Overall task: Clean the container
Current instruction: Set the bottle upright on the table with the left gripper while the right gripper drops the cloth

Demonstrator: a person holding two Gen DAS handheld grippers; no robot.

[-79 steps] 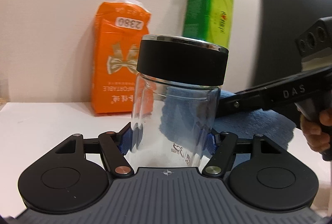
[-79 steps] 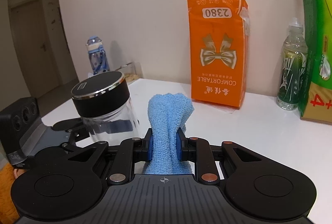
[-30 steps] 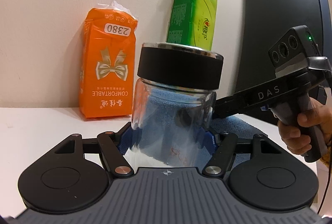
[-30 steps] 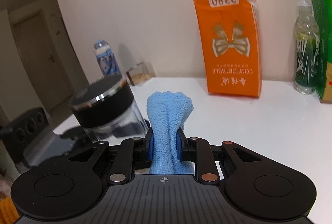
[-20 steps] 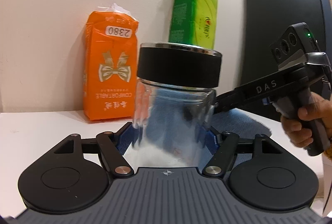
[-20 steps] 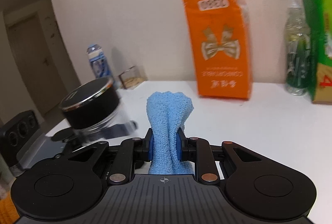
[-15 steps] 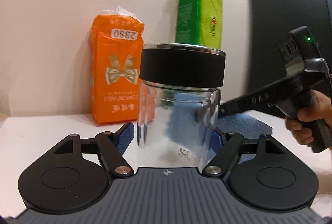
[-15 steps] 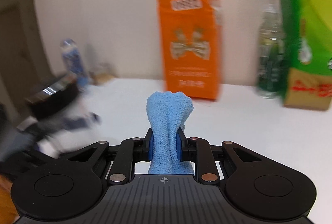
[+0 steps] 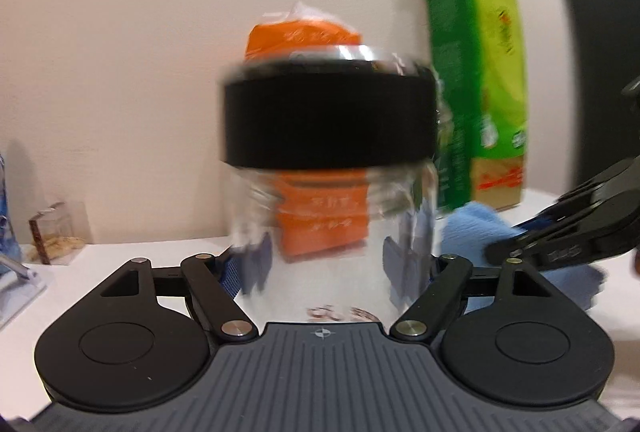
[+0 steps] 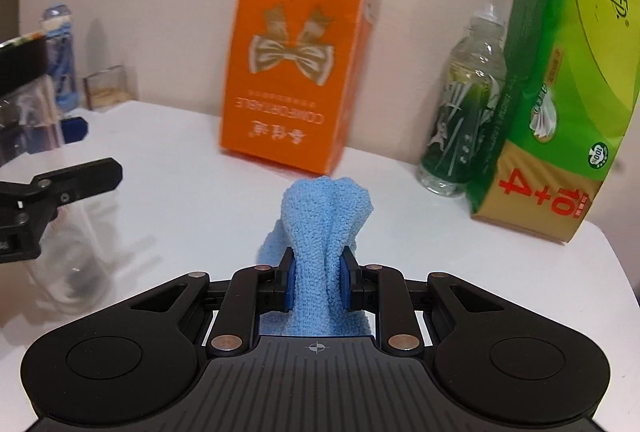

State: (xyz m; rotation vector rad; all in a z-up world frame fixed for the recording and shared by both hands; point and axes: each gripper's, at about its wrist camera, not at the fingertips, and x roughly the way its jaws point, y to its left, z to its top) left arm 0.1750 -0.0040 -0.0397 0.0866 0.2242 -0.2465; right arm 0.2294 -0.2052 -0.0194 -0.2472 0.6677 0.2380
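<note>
Jar (image 9: 328, 232): clear glass w/ black lid (image 9: 328, 120)

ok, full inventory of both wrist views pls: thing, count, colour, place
jar: 1, clear glass, black lid, between left gripper's fingers
cloth: 1, blue, in right gripper
tissue pack: 1, orange, at wall
tissue pack, large: 1, green, far right
bottle: 1, clear green, beside green pack
bottle, blue: 1, far left
small box: 1, clear, by blue bottle
table: 1, white
left gripper: black, closing around jar
right gripper: black, shut on cloth
</note>
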